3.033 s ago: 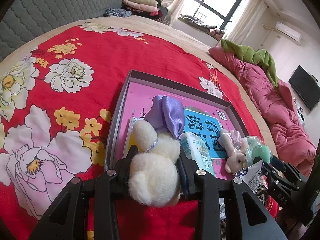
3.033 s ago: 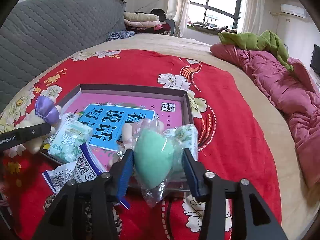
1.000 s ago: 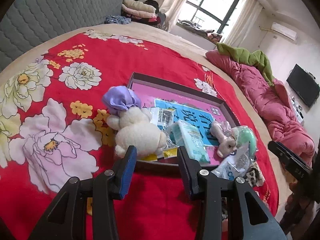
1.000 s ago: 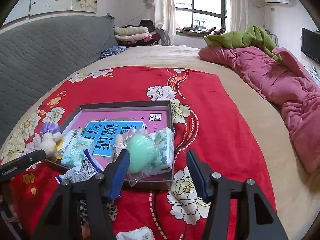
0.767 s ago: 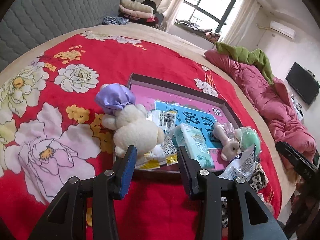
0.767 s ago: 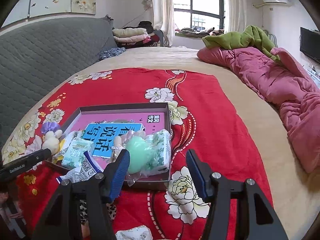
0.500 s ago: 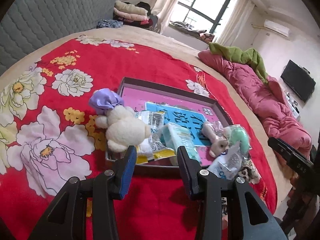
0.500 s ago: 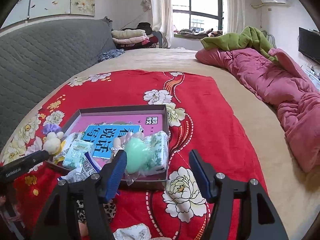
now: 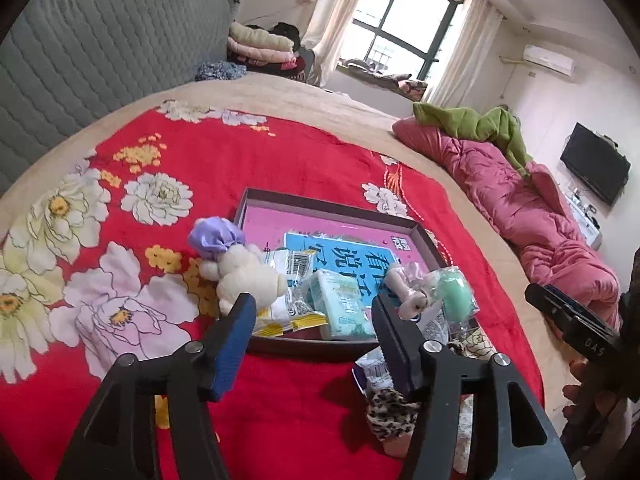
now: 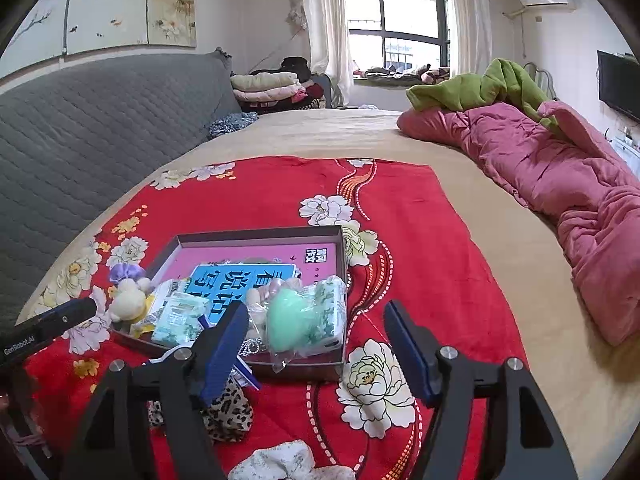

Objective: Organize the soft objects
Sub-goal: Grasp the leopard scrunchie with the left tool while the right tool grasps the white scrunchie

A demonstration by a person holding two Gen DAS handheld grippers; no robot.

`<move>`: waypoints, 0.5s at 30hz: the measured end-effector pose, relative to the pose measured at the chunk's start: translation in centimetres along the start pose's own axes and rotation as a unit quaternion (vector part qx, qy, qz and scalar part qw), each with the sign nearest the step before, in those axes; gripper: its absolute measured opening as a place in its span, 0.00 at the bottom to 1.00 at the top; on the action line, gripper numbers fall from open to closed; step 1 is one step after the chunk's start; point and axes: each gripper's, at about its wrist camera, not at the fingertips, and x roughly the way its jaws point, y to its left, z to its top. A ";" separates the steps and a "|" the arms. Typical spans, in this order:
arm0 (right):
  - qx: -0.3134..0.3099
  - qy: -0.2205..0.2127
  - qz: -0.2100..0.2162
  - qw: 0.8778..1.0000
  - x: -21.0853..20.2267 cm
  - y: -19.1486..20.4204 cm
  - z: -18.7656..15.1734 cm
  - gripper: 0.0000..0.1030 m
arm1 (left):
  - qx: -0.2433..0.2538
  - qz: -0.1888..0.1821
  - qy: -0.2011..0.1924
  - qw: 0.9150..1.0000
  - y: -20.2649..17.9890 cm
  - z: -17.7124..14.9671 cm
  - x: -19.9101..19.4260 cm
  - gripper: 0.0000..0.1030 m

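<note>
Red blanket (image 9: 280,168) under both empty, wide-open claws, left (image 9: 312,322) and right (image 10: 314,330); ahead of each, the box (image 10: 340,248) holds a teddy (image 9: 244,276) and green sponge (image 10: 286,322)

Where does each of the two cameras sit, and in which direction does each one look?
Left wrist view: sits on the left tool, looks forward and down over the red floral blanket at the shallow box; its open fingers show, the right tool at the right edge.
Right wrist view: sits on the right tool, faces the window; its open fingers show, the left tool at the left edge.
Shared: box, white plush toy, green sponge bag.
</note>
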 end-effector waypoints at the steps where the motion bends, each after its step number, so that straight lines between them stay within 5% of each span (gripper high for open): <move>1: 0.001 -0.004 0.001 1.000 -0.4 -0.1 0.0 0.68 | 0.002 0.002 -0.003 1.000 -0.2 0.0 -0.4 0.66; 15: 0.032 -0.009 0.031 0.999 -4.1 -1.4 -1.0 0.69 | 0.025 0.007 -0.004 1.000 -3.2 -0.8 -4.5 0.69</move>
